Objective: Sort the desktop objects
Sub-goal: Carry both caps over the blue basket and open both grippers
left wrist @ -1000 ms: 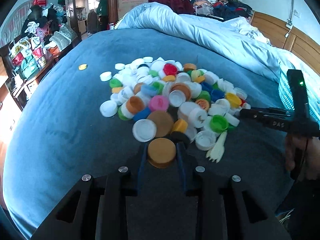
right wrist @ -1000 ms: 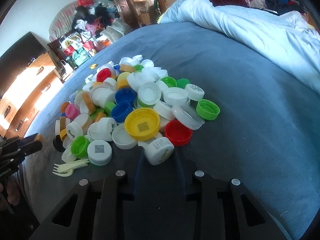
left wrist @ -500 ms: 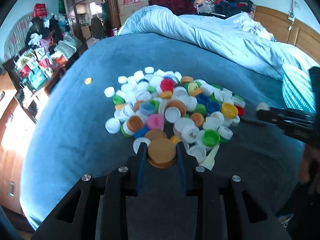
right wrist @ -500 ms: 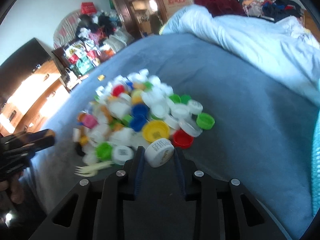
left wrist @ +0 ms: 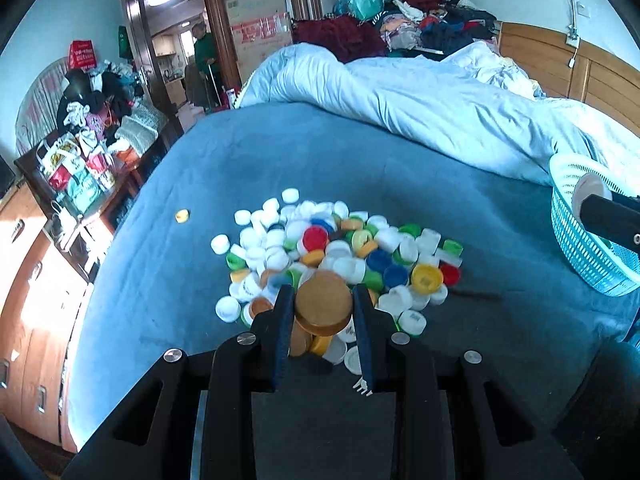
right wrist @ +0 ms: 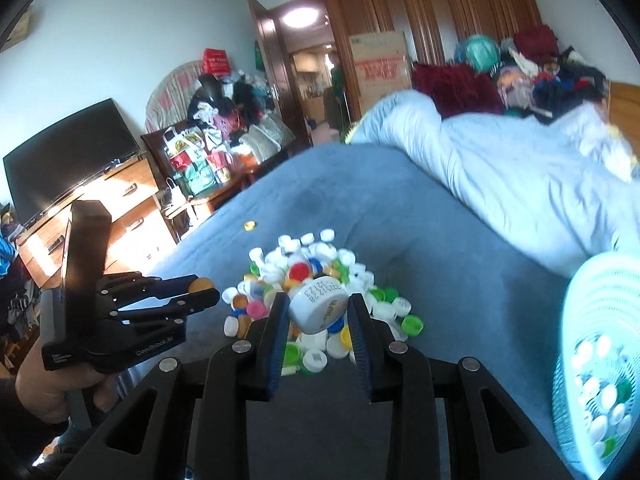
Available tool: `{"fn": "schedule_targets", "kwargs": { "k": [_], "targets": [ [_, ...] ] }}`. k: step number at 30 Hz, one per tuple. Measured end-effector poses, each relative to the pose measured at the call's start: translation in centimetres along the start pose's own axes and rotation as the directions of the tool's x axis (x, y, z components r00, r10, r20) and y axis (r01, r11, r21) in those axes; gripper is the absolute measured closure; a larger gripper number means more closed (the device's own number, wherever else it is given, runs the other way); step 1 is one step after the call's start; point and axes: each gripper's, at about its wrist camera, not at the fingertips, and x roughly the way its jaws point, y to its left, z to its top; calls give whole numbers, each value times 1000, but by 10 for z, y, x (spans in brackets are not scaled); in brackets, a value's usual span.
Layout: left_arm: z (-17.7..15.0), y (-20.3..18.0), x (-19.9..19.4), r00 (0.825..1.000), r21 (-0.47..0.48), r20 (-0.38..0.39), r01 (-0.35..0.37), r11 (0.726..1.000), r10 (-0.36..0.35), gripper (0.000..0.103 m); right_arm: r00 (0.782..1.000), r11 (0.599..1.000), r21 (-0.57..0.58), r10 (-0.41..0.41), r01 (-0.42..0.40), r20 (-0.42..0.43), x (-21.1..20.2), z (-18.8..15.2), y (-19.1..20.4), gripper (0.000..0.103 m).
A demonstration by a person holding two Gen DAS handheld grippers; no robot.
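A heap of coloured bottle caps [left wrist: 340,256] lies on the blue bedspread [left wrist: 180,264]; it also shows in the right wrist view [right wrist: 312,280]. My left gripper [left wrist: 323,304] is shut on a brown-orange cap [left wrist: 323,307], held above the near edge of the heap. My right gripper [right wrist: 318,306] is shut on a white printed cap [right wrist: 319,309], raised above the heap. The left gripper [right wrist: 200,294] shows at the left of the right wrist view with its brown cap. A light blue mesh basket [right wrist: 592,360] with several caps inside stands to the right; it also shows in the left wrist view [left wrist: 580,232].
A lone yellow cap [left wrist: 182,215] lies apart on the bedspread's left. A pale quilt [left wrist: 420,104] is bunched at the back. A white plastic fork [left wrist: 362,384] lies near the heap. A wooden dresser [left wrist: 36,280] stands left of the bed.
Both grippers have risen and drawn back from the heap with their caps. The right gripper has swung right, bringing the basket into its view.
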Motion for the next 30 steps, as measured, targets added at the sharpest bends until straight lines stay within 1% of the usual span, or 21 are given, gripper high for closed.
{"fn": "schedule_targets", "kwargs": {
  "k": [4, 13, 22, 30],
  "targets": [
    [11, -4, -11, 999, 17, 27, -17, 1000, 17, 78, 1000, 1000, -23, -7, 8, 31, -15, 7, 6, 71],
    [27, -15, -29, 997, 43, 75, -26, 999, 23, 78, 996, 998, -56, -19, 24, 85, -42, 17, 14, 71],
    [35, -19, -43, 993, 56, 109, -39, 998, 32, 78, 991, 997, -67, -23, 32, 131, -60, 22, 17, 71],
    [40, -28, -51, 991, 73, 126, -50, 996, 41, 78, 988, 997, -63, -27, 37, 154, -69, 23, 11, 71]
  ]
}}
